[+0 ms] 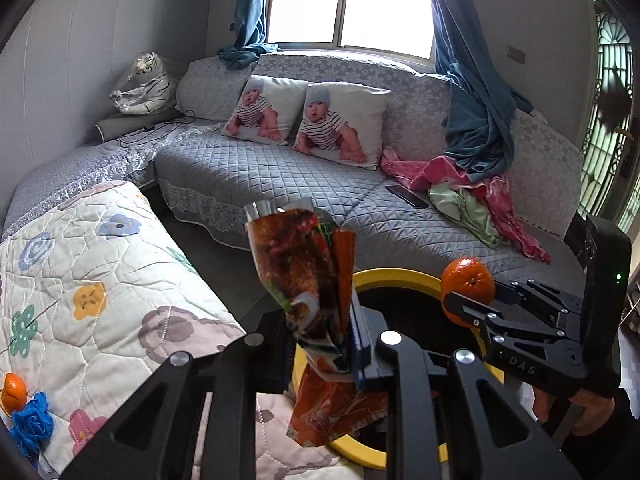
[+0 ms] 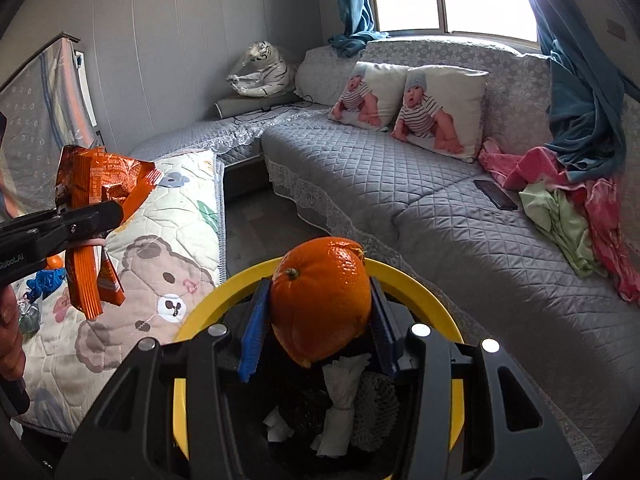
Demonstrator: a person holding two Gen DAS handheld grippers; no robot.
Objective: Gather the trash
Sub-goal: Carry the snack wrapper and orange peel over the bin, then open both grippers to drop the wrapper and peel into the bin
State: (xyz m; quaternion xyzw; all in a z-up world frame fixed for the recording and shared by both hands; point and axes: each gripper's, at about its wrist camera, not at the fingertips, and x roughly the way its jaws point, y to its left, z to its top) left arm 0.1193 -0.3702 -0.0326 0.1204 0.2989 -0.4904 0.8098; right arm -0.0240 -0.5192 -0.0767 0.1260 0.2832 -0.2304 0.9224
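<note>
My left gripper (image 1: pixel 332 344) is shut on a crumpled orange snack wrapper (image 1: pixel 304 280) and holds it beside the yellow-rimmed trash bin (image 1: pixel 396 276); it also shows in the right wrist view (image 2: pixel 96 200). My right gripper (image 2: pixel 318 312) is shut on an orange peel (image 2: pixel 320 296) right above the bin (image 2: pixel 224 292), which holds white tissue (image 2: pixel 340 396) and dark netting. The peel also shows in the left wrist view (image 1: pixel 466 284). Another orange peel (image 1: pixel 14 394) and a blue scrap (image 1: pixel 32 426) lie on the floral quilt (image 1: pixel 100 300).
A grey quilted sofa (image 1: pixel 280 168) runs behind the bin, with two baby-print pillows (image 1: pixel 340 124), a phone (image 1: pixel 408 196), pink and green clothes (image 1: pixel 480 200) and a blue curtain (image 1: pixel 472 120). A plush tiger (image 1: pixel 144 84) sits in the corner.
</note>
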